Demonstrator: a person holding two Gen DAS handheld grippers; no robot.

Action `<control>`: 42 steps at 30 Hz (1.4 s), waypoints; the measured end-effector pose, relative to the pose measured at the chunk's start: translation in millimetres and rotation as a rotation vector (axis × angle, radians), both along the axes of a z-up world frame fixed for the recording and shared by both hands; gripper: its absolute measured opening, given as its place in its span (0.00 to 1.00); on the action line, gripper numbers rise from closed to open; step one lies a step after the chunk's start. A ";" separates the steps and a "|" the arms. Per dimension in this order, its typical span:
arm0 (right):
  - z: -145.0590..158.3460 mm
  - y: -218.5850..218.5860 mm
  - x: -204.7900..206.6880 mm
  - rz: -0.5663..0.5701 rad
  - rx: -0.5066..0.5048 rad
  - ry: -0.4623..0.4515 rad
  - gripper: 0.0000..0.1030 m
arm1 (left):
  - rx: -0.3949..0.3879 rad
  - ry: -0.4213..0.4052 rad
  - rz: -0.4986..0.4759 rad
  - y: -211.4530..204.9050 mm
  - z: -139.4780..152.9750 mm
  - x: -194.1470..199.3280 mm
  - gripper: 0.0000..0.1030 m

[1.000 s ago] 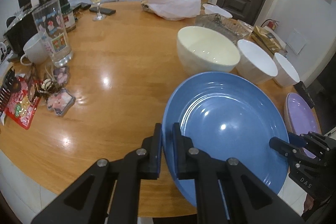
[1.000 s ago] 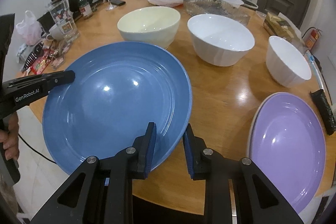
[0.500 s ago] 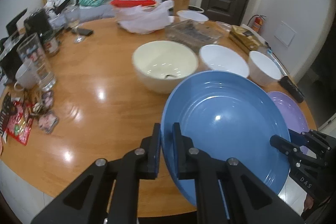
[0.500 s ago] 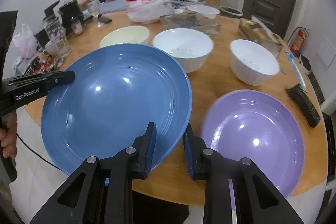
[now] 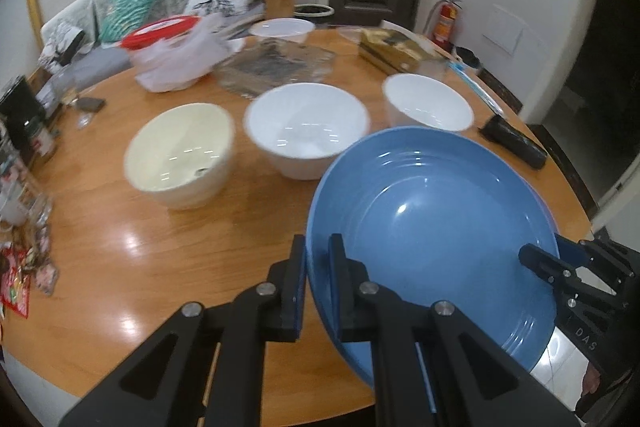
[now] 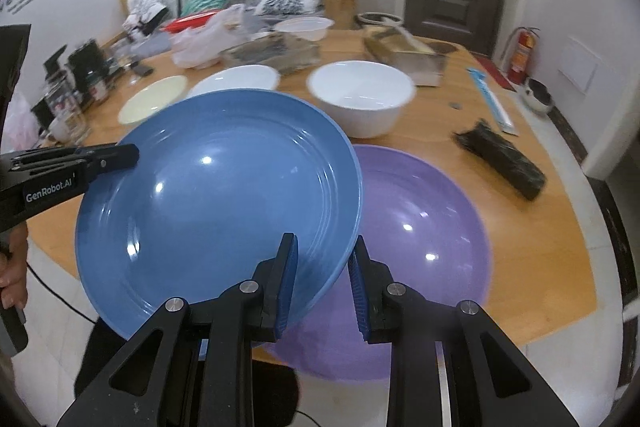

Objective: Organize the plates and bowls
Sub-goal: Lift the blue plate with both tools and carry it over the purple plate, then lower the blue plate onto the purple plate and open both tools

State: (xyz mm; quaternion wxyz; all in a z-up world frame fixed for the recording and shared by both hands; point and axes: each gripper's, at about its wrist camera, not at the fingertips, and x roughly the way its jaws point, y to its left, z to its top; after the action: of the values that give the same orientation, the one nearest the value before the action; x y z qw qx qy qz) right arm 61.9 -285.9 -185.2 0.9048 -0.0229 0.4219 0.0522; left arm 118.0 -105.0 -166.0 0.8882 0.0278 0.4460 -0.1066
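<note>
A large blue plate is held in the air by both grippers. My left gripper is shut on its left rim. My right gripper is shut on its opposite rim; the plate also shows in the right wrist view. The plate hangs partly over a purple plate lying on the round wooden table near its front edge. A cream bowl, a large white bowl and a smaller white bowl stand in a row behind.
A black folded object lies right of the purple plate. A glass tray, a plastic bag, a white container and a box are at the back. Cups and clutter crowd the left edge.
Both grippers have carried the blue plate up and to the right, from beside the cream bowl to partly above the purple plate. The bowls have not moved.
</note>
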 end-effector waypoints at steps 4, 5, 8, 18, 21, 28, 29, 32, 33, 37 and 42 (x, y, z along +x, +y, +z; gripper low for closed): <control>-3.5 -24.5 -5.3 -0.046 -0.015 0.003 0.20 | 0.024 0.021 -0.046 -30.7 -8.0 4.3 0.07; -4.6 -30.4 -6.1 -0.056 -0.018 0.004 0.20 | 0.029 0.028 -0.057 -39.2 -10.4 5.8 0.07; -7.4 -43.4 -7.4 -0.076 -0.033 0.007 0.20 | 0.045 0.042 -0.082 -58.1 -16.5 8.5 0.08; -20.1 -65.2 -9.1 -0.095 -0.049 0.025 0.20 | 0.111 0.071 -0.128 -91.0 -32.5 12.5 0.10; -22.5 -66.8 -7.0 -0.099 -0.055 0.037 0.20 | 0.126 0.072 -0.136 -96.1 -34.7 14.6 0.10; -28.9 -68.6 -2.1 -0.094 -0.050 0.060 0.22 | 0.166 0.063 -0.146 -103.2 -38.3 17.1 0.11; -29.6 -67.5 -0.6 -0.093 -0.053 0.060 0.22 | 0.172 0.060 -0.147 -103.7 -38.5 18.0 0.11; -32.2 -66.6 1.6 -0.094 -0.060 0.068 0.24 | 0.187 0.057 -0.149 -105.1 -39.5 20.8 0.11; -32.9 -66.4 2.2 -0.094 -0.062 0.069 0.24 | 0.189 0.057 -0.150 -105.1 -40.0 22.1 0.11; -33.9 -67.7 2.0 -0.098 -0.051 0.074 0.24 | 0.184 0.061 -0.151 -104.1 -40.6 23.8 0.13; -33.0 -67.2 2.1 -0.106 -0.057 0.086 0.26 | 0.175 0.068 -0.151 -100.7 -41.0 23.1 0.14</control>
State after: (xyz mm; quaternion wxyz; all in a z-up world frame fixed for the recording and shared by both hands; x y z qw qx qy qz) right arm 64.0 -353.1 -218.2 0.8864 -0.0241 0.4623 -0.0071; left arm 141.1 -205.7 -207.0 0.8563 0.1350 0.4800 -0.1349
